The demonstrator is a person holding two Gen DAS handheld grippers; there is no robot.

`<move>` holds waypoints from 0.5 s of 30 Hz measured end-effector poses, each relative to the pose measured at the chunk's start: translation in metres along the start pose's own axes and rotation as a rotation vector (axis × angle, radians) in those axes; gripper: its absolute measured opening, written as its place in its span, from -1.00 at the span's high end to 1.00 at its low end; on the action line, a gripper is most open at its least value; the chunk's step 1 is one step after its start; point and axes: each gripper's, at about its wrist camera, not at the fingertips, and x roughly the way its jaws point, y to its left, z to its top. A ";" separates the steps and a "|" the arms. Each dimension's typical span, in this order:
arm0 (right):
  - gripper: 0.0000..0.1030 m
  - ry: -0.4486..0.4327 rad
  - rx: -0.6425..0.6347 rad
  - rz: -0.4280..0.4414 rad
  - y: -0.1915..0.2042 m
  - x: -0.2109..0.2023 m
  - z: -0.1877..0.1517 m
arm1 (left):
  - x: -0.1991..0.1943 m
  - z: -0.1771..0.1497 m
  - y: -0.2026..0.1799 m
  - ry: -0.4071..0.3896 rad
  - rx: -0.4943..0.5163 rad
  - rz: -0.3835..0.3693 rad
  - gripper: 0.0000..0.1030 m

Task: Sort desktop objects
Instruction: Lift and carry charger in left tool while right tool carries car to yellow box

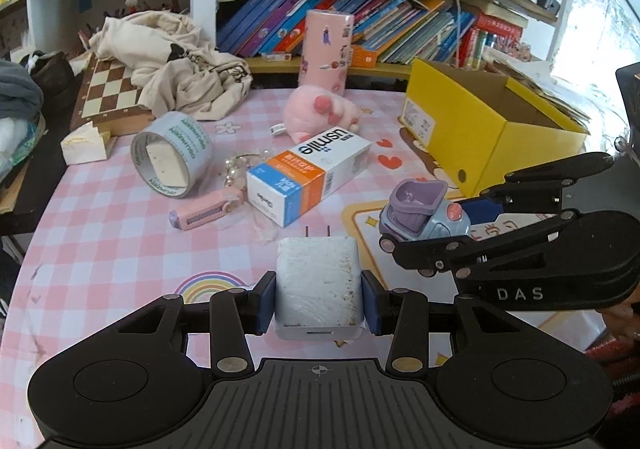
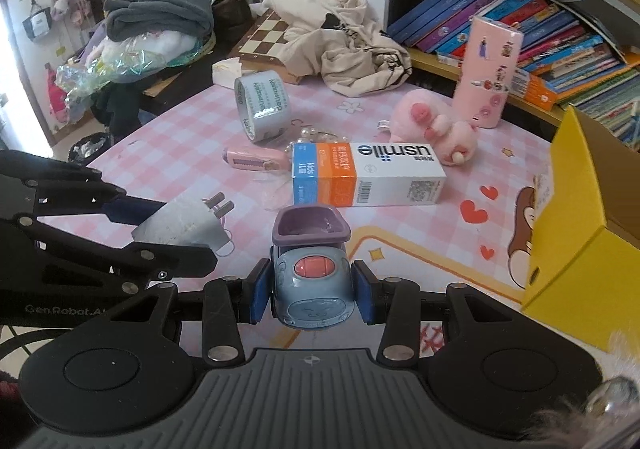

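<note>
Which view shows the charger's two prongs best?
The right wrist view: the white charger is seen from the side, prongs clearly separated. The left wrist view shows it from behind, prongs short and foreshortened.

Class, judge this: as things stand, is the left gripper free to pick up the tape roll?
Probably not yet. The left gripper is already shut on the white charger, so it has no free grasp for the tape roll, though the path looks open.

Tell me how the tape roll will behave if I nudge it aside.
The tape roll stands tilted on its edge, so a nudge will probably roll it or tip it flat. It looks rigid and fairly light. Its glossy wrap may slip between the fingers.
</note>
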 end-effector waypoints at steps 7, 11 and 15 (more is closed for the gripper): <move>0.22 0.010 0.022 -0.032 0.001 -0.014 -0.008 | -0.009 -0.006 -0.006 -0.008 -0.002 -0.023 0.19; 0.22 0.020 0.024 -0.048 0.003 -0.021 -0.012 | -0.014 -0.011 -0.010 -0.010 -0.005 -0.040 0.19; 0.22 0.033 0.017 -0.060 0.006 -0.026 -0.018 | -0.017 -0.016 -0.012 -0.013 -0.017 -0.050 0.19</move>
